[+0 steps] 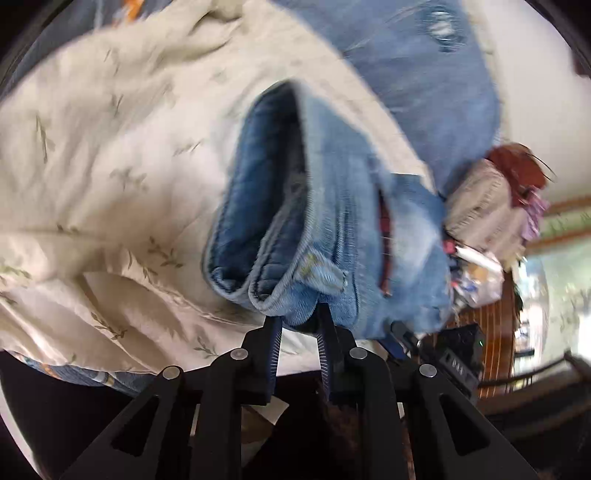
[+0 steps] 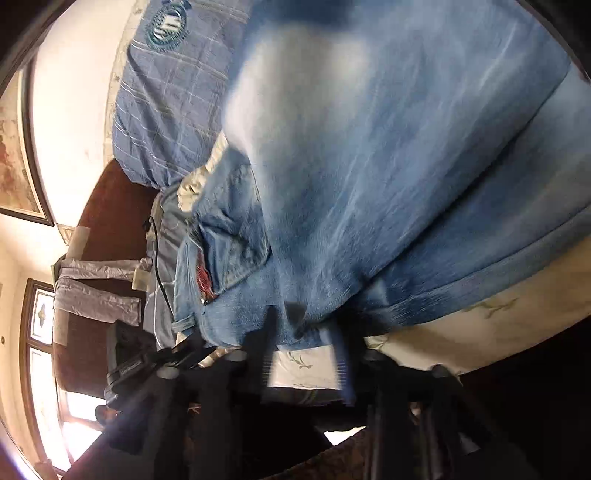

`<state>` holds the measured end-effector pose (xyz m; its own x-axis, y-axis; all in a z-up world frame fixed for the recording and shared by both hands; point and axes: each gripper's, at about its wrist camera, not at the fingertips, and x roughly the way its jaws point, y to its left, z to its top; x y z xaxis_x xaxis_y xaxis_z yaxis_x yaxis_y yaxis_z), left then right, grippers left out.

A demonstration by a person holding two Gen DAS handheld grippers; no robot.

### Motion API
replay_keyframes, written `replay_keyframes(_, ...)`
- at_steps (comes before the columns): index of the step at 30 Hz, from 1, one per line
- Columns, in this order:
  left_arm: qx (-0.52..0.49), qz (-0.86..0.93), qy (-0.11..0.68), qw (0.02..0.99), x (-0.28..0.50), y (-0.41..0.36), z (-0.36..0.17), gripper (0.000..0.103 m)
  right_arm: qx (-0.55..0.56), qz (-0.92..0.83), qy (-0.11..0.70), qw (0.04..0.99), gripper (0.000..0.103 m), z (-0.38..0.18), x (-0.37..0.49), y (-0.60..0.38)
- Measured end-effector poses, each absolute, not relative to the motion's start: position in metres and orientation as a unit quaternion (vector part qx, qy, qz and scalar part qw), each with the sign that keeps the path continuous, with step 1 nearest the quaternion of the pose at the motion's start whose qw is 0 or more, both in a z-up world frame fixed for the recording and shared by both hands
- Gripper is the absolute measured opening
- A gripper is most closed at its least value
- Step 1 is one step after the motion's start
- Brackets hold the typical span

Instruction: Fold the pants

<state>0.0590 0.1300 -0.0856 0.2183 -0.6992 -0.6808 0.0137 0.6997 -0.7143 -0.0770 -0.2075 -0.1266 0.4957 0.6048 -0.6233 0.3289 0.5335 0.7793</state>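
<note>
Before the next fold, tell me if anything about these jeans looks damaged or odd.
The jeans have a frayed hole in the leg at the top of the left wrist view; whether it is wear or styling, I cannot tell. The waistband hangs bunched from the left gripper, not flat on the bedspread. Nothing else stands out.

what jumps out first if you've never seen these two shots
The faded blue jeans dominate both views, spread over a cream leaf-print bedcover. In the left wrist view the left gripper pinches the thick waistband edge just above its fingers, low in the middle. In the blurred right wrist view the right gripper sits at the denim's lower edge, with a blue checked pillow at upper left.
</note>
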Motion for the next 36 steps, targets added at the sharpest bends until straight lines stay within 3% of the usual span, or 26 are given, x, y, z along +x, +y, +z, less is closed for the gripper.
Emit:
replay_keyframes(2,-0.291,-0.258,0.560,0.731,0.054,0.136,-0.076,0.023,0.476,0.082,0.475,0.736,0.049,-0.119,-0.088,-0.225)
replay_keyframes(11,-0.297,-0.253,0.564,0.728,0.062,0.139,-0.087,0.038,0.540,-0.001,0.403,0.739,0.051,-0.118,-0.101,-0.291)
replay_keyframes(14,-0.290,-0.244,0.573,0.727,0.075,0.125,-0.095,0.037,0.551,0.004,0.395,0.735,0.051,-0.125,-0.093,-0.293)
replay_keyframes(15,-0.288,-0.240,0.580,0.723,0.079,0.121,-0.097,0.036,0.550,0.007,0.397,0.735,0.048,-0.127,-0.091,-0.294)
replay_keyframes(17,-0.287,-0.226,0.587,0.722,0.084,0.115,-0.097,0.016,0.532,0.000,0.411,0.740,0.020,-0.128,-0.083,-0.290)
replay_keyframes(18,-0.288,-0.223,0.586,0.724,0.083,0.116,-0.094,0.015,0.522,-0.003,0.415,0.745,0.005,-0.126,-0.081,-0.290)
replay_keyframes(22,-0.284,-0.219,0.574,0.736,0.068,0.126,-0.082,0.014,0.501,0.002,0.392,0.771,0.005,-0.099,-0.096,-0.292)
replay_keyframes(29,-0.291,-0.206,0.593,0.722,0.062,0.130,-0.096,0.012,0.518,-0.024,0.441,0.732,0.008,-0.136,-0.121,-0.293)
replay_keyframes(32,-0.280,-0.228,0.573,0.736,0.052,0.131,-0.076,0.013,0.505,-0.029,0.418,0.755,0.011,-0.115,-0.126,-0.306)
replay_keyframes(33,-0.283,-0.243,0.564,0.737,0.047,0.132,-0.069,0.013,0.503,-0.035,0.406,0.762,0.018,-0.108,-0.128,-0.312)
replay_keyframes(34,-0.287,-0.257,0.560,0.734,0.041,0.133,-0.065,0.017,0.507,-0.046,0.388,0.769,0.032,-0.100,-0.133,-0.325)
replay_keyframes(35,-0.295,-0.277,0.554,0.728,0.034,0.134,-0.060,0.026,0.517,-0.071,0.359,0.774,0.048,-0.091,-0.143,-0.345)
replay_keyframes(36,-0.300,-0.293,0.548,0.724,0.029,0.134,-0.056,0.031,0.522,-0.088,0.344,0.775,0.054,-0.088,-0.149,-0.358)
